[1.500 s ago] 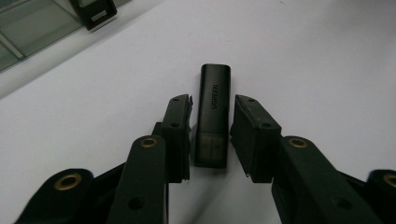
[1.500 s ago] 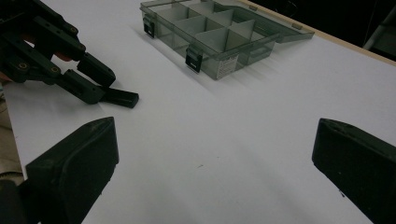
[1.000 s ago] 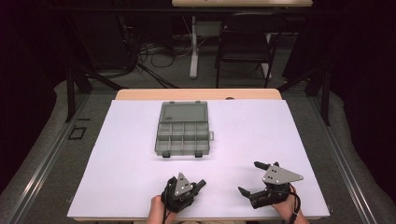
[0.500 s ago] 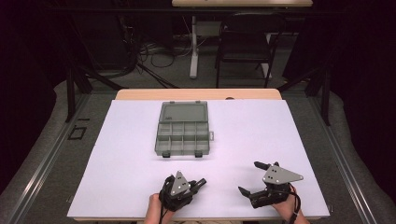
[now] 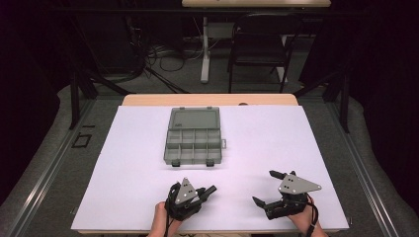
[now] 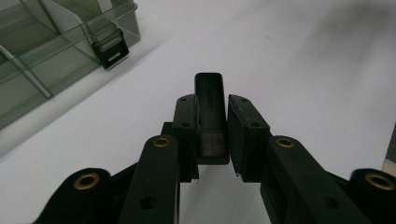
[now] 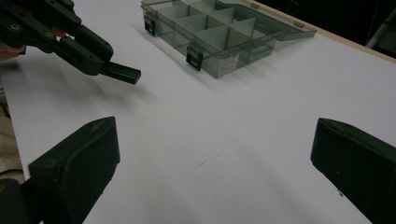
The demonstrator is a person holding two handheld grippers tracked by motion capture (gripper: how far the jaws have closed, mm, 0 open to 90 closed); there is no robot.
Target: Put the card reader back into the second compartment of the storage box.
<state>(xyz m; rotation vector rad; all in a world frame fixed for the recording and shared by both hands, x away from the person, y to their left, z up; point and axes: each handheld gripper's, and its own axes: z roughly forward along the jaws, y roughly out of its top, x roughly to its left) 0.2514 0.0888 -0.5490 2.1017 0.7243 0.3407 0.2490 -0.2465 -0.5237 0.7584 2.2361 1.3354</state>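
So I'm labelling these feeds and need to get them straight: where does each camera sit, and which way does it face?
High view: above the person's table edge, looking forward and down at the organizer box; both hands and grippers show.
Left gripper view: rides the left gripper, looking along jaws clamped on a black block.
Right gripper view: rides the right gripper, jaws wide apart.
Shared: all three show the box and white table cover.

Left gripper, clamped on a small black block: shifted slightly leftward along the near edge of the table, by a small amount; the block is carried with it. No further change is recorded.
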